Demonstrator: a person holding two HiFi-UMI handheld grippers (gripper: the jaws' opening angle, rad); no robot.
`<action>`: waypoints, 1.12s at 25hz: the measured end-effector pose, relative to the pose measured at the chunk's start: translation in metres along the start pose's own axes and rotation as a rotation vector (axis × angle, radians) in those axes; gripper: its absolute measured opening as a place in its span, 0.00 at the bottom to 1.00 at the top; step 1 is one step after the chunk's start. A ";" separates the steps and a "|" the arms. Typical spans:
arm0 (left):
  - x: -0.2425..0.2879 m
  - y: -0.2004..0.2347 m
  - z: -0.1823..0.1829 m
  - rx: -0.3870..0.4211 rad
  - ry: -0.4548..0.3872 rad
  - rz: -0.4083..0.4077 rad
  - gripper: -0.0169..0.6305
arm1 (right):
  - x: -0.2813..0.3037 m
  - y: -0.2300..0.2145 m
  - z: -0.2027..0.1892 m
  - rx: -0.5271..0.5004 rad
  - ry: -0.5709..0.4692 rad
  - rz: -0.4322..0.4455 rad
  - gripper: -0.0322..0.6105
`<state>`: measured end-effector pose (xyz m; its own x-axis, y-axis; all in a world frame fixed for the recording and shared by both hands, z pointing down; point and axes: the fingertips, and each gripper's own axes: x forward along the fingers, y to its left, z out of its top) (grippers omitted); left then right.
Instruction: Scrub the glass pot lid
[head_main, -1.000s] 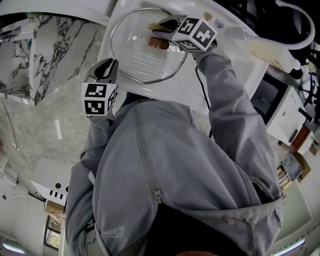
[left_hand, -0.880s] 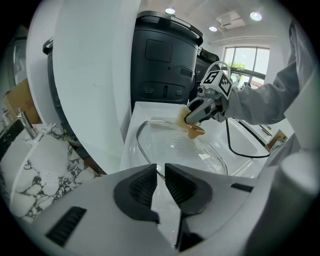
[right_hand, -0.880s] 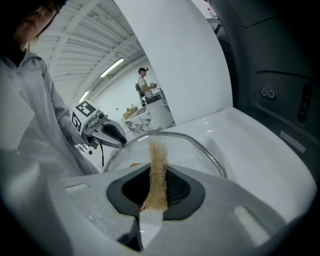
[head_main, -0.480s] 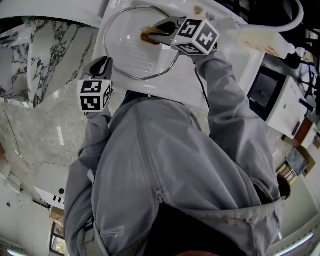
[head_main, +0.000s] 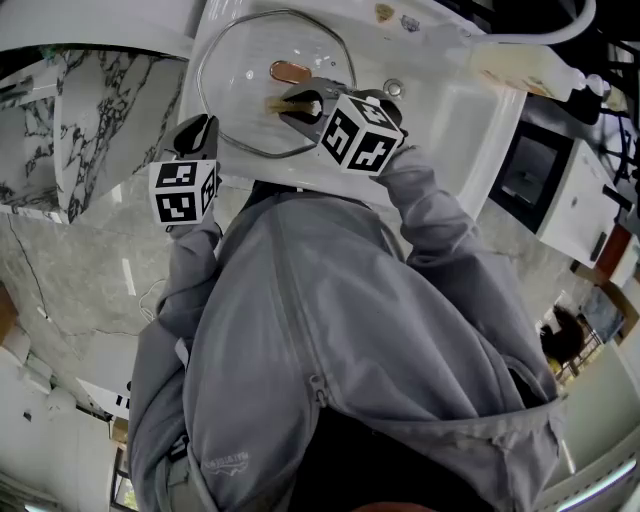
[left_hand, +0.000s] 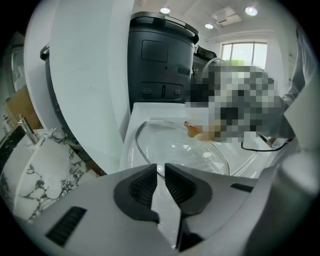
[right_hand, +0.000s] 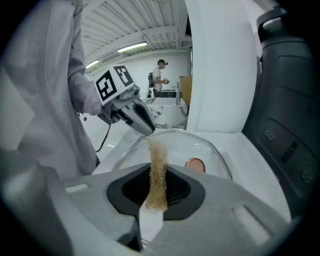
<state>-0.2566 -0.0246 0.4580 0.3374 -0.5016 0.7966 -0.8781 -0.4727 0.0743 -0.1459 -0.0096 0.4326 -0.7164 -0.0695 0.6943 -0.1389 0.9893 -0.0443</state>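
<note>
The rounded glass pot lid (head_main: 245, 95), steel-rimmed, lies flat on the smooth white desk (head_main: 440, 115). The left hand-held gripper (left_hand: 161, 172) pinches its rim. The right hand-held gripper (head_main: 292, 104) clamps a coarse, fibrous tan scrubber (right_hand: 159, 157) (loofah-like) above the glass.

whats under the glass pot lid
Only the white basin shows through the glass pot lid. In the head view, the right gripper and its scrubber hide one patch.

Bright, even ceiling lights (left_hand: 165, 10); strong fisheye bending at edges; window (left_hand: 245, 52) glare.
</note>
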 end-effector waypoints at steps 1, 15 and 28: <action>0.000 0.000 0.000 0.001 0.000 0.000 0.10 | 0.003 -0.001 -0.004 -0.004 0.007 -0.042 0.12; -0.001 0.001 0.000 0.016 0.008 0.004 0.10 | 0.020 0.008 -0.033 -0.037 0.013 -0.104 0.12; -0.001 0.000 0.001 0.030 0.020 0.017 0.10 | 0.024 0.082 -0.041 -0.041 -0.022 0.054 0.12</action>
<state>-0.2561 -0.0246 0.4571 0.3150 -0.4953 0.8096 -0.8732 -0.4855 0.0428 -0.1463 0.0754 0.4749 -0.7373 -0.0181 0.6754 -0.0718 0.9961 -0.0516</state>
